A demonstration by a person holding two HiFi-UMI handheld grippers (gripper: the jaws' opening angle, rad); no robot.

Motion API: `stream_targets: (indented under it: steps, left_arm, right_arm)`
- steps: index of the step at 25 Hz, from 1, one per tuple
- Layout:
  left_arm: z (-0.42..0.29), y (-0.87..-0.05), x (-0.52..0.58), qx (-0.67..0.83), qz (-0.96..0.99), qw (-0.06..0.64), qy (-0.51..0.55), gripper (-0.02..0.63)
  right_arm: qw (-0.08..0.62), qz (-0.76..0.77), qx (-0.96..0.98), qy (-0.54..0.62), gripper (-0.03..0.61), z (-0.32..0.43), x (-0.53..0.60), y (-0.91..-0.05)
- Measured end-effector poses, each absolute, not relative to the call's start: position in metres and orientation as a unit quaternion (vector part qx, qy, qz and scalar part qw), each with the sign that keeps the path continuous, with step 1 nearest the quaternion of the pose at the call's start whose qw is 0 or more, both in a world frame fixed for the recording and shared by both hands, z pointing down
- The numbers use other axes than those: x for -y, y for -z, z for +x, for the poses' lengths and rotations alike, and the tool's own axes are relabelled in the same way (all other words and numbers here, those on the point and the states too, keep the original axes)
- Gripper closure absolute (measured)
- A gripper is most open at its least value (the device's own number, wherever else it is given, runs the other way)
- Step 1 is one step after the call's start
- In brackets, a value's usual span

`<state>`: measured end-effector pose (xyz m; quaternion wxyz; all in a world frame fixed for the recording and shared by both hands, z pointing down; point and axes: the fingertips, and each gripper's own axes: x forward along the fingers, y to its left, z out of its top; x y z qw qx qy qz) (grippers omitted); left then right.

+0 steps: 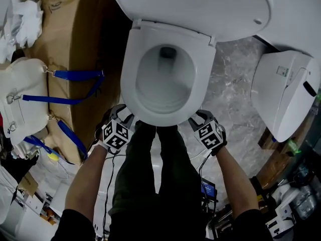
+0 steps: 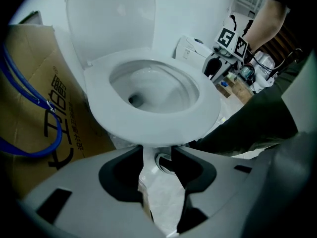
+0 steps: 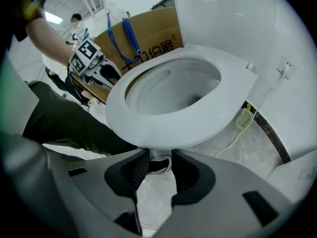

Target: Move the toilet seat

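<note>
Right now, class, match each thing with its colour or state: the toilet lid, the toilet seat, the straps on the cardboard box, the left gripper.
Things:
1. toilet lid
2. toilet seat
3. straps
4. left gripper

States:
A. blue
B. lowered over the bowl
C. raised
D. jaws apart, at the seat's front edge

Pairs: 1-C, 2-B, 3-A, 4-D.

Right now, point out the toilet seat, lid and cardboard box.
toilet seat (image 1: 128, 69): head view, ring's left side
lid (image 1: 190, 4): head view, its middle
cardboard box (image 1: 75, 39): head view, bare top face
</note>
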<state>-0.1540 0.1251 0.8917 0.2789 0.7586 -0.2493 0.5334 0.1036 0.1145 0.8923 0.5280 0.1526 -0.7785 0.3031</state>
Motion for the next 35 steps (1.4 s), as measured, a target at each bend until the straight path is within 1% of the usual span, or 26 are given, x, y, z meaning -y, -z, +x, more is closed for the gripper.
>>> stream_targets:
  steps: [16,21,27,31,35]
  left_arm:
    - [-0.150,-0.790,-0.104,0.285,0.786,0.297,-0.461,0.436]
    - [-0.148,-0.743,-0.083,0.314,0.795,0.308,-0.417,0.436]
    - [-0.145,-0.695,-0.052,0.344,0.796,0.314,-0.386,0.436]
    - [-0.144,-0.667,-0.030,0.366,0.795,0.319,-0.362,0.436]
    - [-0.143,-0.647,-0.011,0.375,0.798,0.309,-0.355,0.436]
  right_arm:
    - [0.474,0.138,0.799,-0.345,0.423,0.105,-0.094,-0.800]
    - [0.443,0.159,0.805,-0.362,0.448,0.107,-0.074,-0.758]
    - [0.409,0.190,0.804,-0.388,0.448,0.110,-0.052,-0.717]
    - [0.394,0.212,0.809,-0.382,0.448,0.110,-0.034,-0.695]
    - [0.398,0.232,0.815,-0.351,0.448,0.110,-0.019,-0.676]
